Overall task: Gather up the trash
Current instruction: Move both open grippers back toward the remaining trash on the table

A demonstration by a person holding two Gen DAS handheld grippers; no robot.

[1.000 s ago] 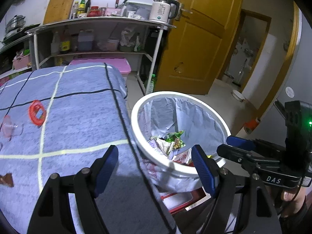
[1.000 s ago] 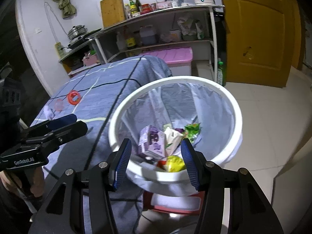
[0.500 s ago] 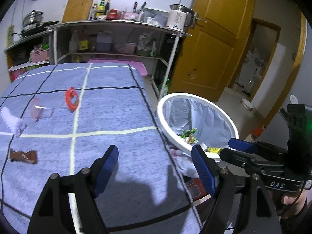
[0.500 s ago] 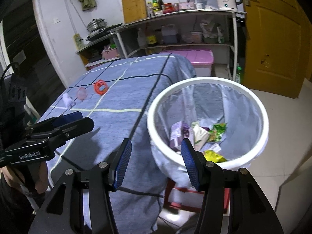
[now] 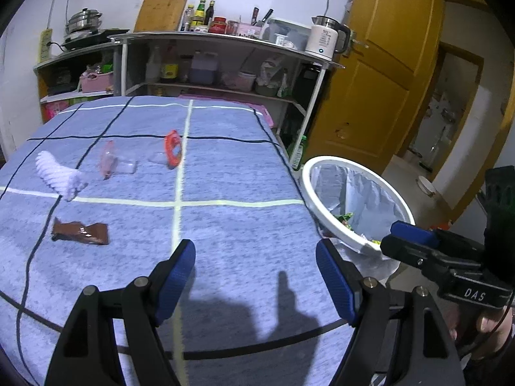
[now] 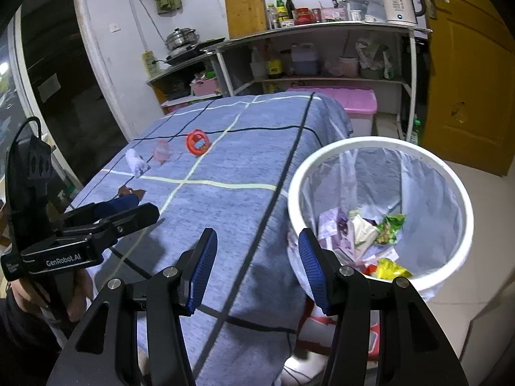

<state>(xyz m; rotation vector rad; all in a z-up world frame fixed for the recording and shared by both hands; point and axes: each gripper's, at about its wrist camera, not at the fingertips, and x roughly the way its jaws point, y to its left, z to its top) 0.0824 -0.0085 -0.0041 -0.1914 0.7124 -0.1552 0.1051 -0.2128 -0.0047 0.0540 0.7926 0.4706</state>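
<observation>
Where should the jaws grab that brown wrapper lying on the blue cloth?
Probably across its narrow width, near the middle, coming down from above. The brown wrapper lies flat on the blue cloth as a long, thin strip, so there is no raised edge to catch from the side. The left gripper is open, empty and nearest to it.

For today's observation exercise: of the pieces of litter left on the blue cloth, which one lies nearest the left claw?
The brown wrapper. It lies flat on the near part of the cloth, just ahead of the left claw; the white crumpled piece, pink plastic and red ring lie farther back.
</observation>
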